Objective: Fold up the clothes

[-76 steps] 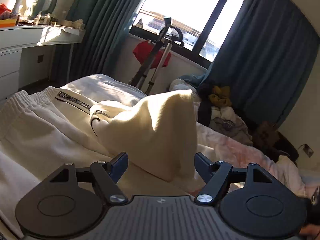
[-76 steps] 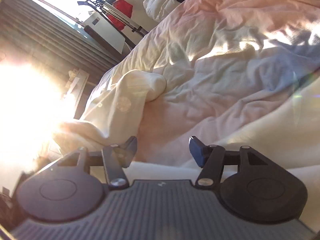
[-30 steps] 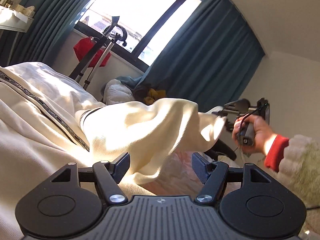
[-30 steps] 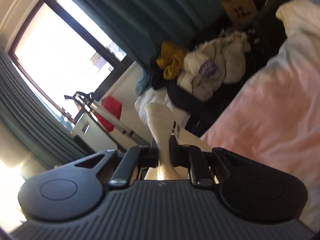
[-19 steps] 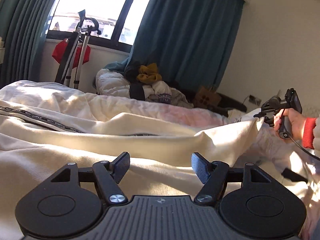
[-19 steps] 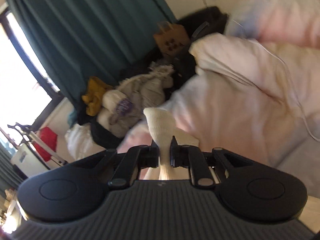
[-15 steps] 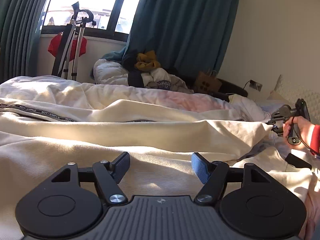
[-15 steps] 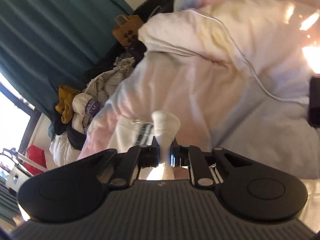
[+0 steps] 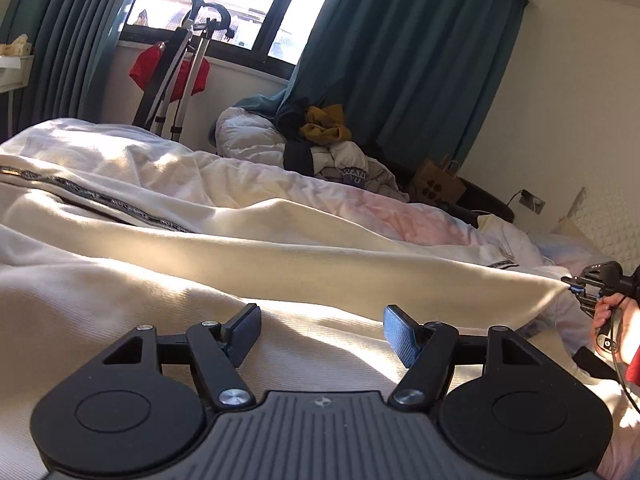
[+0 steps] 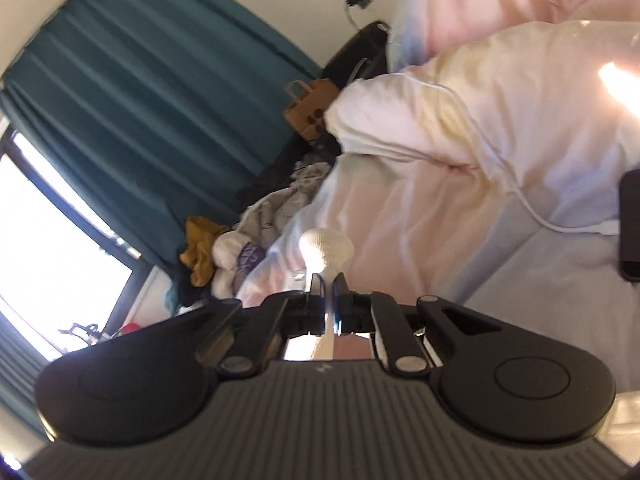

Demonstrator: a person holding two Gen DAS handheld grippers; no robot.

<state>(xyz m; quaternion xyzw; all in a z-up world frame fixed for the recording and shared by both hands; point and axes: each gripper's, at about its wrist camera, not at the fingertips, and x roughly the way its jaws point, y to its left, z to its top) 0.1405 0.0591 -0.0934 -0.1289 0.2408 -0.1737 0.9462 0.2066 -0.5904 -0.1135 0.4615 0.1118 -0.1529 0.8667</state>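
- Stretching the cream trouser leg (image 9: 360, 276) flat along the bed (image 9: 400, 216) is the step we judge to be in hand; the cream trousers lie lengthwise over the quilt, with a dark patterned side stripe (image 9: 100, 200) showing toward the window end.
- Our right gripper (image 10: 327, 280) is clamped on the leg's ribbed cuff (image 10: 326, 246), which bulges out just beyond the pinched fingertips; in the left wrist view it sits at the far right, drawing the cloth to a taut point.
- Our left gripper (image 9: 320, 334) stands wide apart and holds nothing, hovering just above the cream cloth near its sunlit part.
- To do this well, we should keep the right grip firm and pull along the leg rather than upward, so the long crease running to the cuff flattens out.
- We would bring the left gripper down to pin or pinch the cloth beneath it before the right one lets go, or the leg may spring back into folds.
- A white charging cable (image 10: 500, 176) and a dark phone (image 10: 630, 224) lie on the quilt near the right gripper; we should lay the cuff clear of them.
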